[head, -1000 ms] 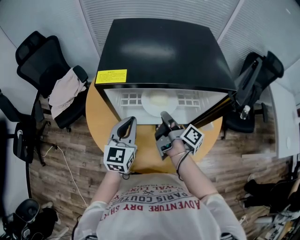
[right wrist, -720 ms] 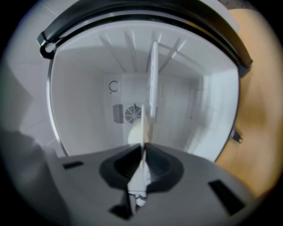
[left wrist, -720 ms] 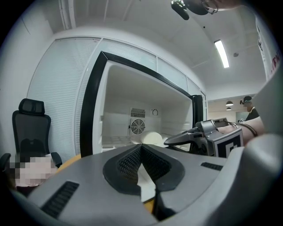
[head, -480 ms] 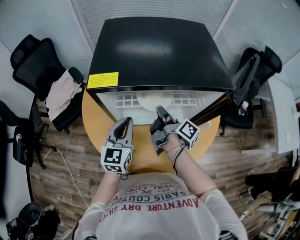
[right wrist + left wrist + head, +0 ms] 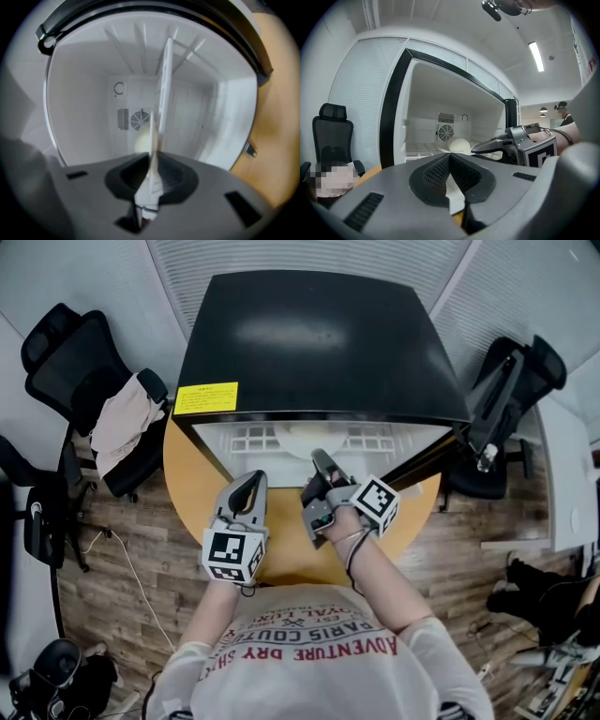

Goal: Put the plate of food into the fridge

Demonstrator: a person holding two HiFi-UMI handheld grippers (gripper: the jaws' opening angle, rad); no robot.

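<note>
A black fridge (image 5: 319,343) stands open on a round wooden table (image 5: 192,484). The white plate (image 5: 305,434) lies on the fridge's shelf, mostly hidden under the top edge. In the left gripper view a pale bun (image 5: 459,145) sits on it. My right gripper (image 5: 319,460) reaches into the opening. Its jaws are opening, and the plate's rim (image 5: 161,93) still runs between them with the bun (image 5: 143,140) behind. My left gripper (image 5: 248,486) hangs over the table in front of the fridge, shut and empty (image 5: 450,157).
The fridge door (image 5: 427,457) swings out at the right. A black chair with cloth on it (image 5: 122,418) stands at the left and another chair (image 5: 511,381) at the right. A yellow label (image 5: 206,397) marks the fridge's top.
The right gripper has pushed forward with the plate, which now lies deeper in the fridge. The left gripper has hardly moved.
</note>
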